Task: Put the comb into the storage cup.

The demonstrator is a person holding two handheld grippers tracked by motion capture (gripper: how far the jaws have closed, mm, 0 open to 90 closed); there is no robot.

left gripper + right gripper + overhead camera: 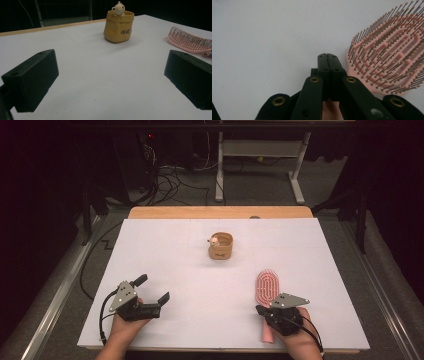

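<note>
the white table (200,270) carries a pink hairbrush (266,290) at the near right and a small tan pouch (220,247) upright mid-table. the left gripper (154,289) rests low at the near left, jaws spread wide, angled toward the pouch. the right gripper (261,311) sits over the brush's handle, jaws pressed together, with the handle showing beneath them.

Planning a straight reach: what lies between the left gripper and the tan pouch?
Nothing: bare white table runs from the left gripper to the pouch in its own view.
</note>
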